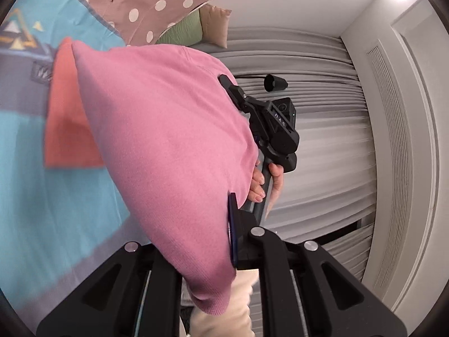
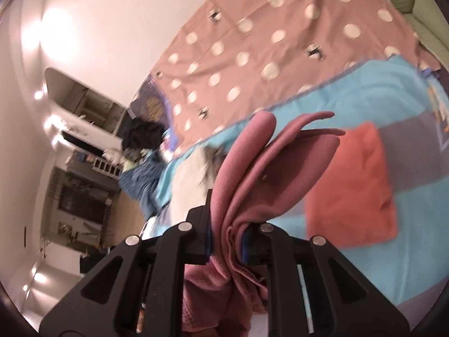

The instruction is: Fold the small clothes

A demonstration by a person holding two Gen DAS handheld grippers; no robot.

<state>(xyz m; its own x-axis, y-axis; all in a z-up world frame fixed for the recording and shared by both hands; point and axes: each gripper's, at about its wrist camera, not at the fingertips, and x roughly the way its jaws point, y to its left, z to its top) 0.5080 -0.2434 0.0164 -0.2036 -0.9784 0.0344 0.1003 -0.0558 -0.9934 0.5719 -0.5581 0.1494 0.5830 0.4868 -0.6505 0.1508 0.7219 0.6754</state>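
Observation:
A pink garment (image 1: 168, 146) hangs in the air, stretched between both grippers above the bed. My left gripper (image 1: 228, 236) is shut on its lower edge; one blue-padded finger (image 1: 232, 224) shows and the cloth hides the other. In the left wrist view the right gripper (image 1: 228, 82) holds the far edge, with a hand (image 1: 263, 179) on its handle. In the right wrist view my right gripper (image 2: 227, 238) is shut on several bunched layers of the pink garment (image 2: 252, 174). A folded orange cloth (image 2: 350, 182) (image 1: 67, 118) lies flat on the bed.
The bed has a light blue sheet (image 2: 364, 98) and a brown polka-dot blanket (image 2: 252, 42). A pile of unfolded clothes (image 2: 140, 146) sits at the bed's far end. Grey curtains (image 1: 322, 140) and a white wall lie beyond. Green pillows (image 1: 182, 31) rest at the bed's head.

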